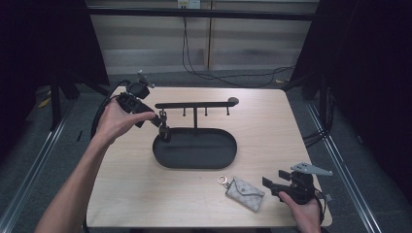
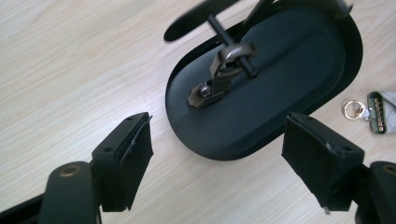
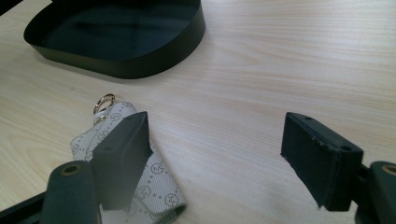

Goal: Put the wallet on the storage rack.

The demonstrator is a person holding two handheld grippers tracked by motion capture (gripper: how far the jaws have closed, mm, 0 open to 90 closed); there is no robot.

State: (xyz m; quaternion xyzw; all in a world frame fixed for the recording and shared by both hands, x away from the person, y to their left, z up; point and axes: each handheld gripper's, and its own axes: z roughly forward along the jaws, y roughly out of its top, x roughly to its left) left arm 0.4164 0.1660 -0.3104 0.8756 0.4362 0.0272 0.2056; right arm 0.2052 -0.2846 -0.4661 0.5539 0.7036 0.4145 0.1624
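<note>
Key clip now hangs on the rack's leftmost hook over the black tray, left tongs open and empty beside it; pouch remains on the counter by open right tongs.

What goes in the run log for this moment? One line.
left tongs: open, empty | key fob: hung on rack | right tongs: open, beside pouch

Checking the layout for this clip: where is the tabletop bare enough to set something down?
Bare wood lies right of the black tray, and along the near-left edge of the table. Crowded: the near-right corner, with the grey pouch beside the right gripper, and the hook rack.
</note>
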